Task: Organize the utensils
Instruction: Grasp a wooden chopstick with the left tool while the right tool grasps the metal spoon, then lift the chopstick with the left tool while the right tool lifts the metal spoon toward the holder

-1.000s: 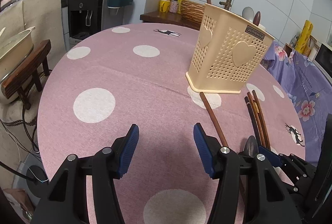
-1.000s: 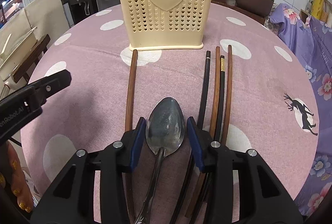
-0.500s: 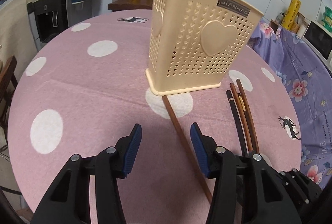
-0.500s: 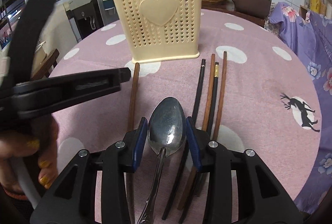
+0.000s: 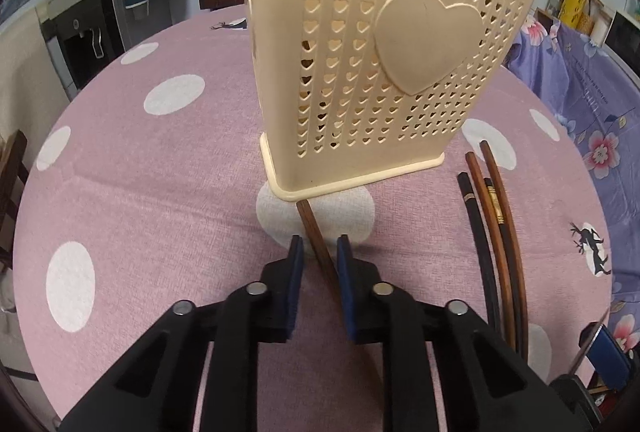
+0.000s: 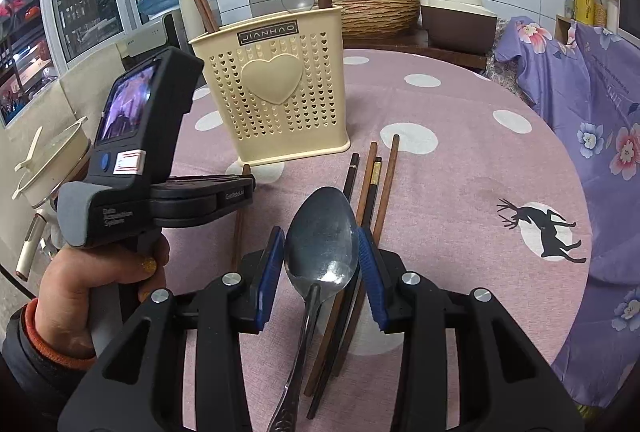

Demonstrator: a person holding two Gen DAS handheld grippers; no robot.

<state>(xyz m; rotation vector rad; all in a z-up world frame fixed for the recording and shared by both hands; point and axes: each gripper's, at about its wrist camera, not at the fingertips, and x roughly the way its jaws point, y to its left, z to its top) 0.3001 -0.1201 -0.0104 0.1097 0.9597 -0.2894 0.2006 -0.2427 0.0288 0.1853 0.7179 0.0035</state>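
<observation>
A cream perforated utensil holder (image 5: 384, 71) (image 6: 276, 99) stands on the pink dotted table, with chopsticks and a spoon inside. My left gripper (image 5: 319, 252) is low over the table, its jaws narrowed around a single brown chopstick (image 5: 314, 232) that lies in front of the holder; I see small gaps on both sides. My right gripper (image 6: 321, 244) is shut on the bowl of a metal spoon (image 6: 322, 236) and holds it above the table. Several chopsticks (image 6: 370, 187) (image 5: 494, 224) lie to the right of the holder.
The round table (image 6: 460, 159) has a pink cloth with white dots and deer prints. A purple floral cloth (image 6: 592, 103) hangs at the right. A water dispenser (image 5: 84, 27) and a stool stand at the left. A counter with a wicker basket (image 6: 380, 15) is behind.
My left gripper has moved forward and right to the single brown chopstick and its jaws have narrowed around it. My right gripper has lifted with the spoon and pulled back slightly.
</observation>
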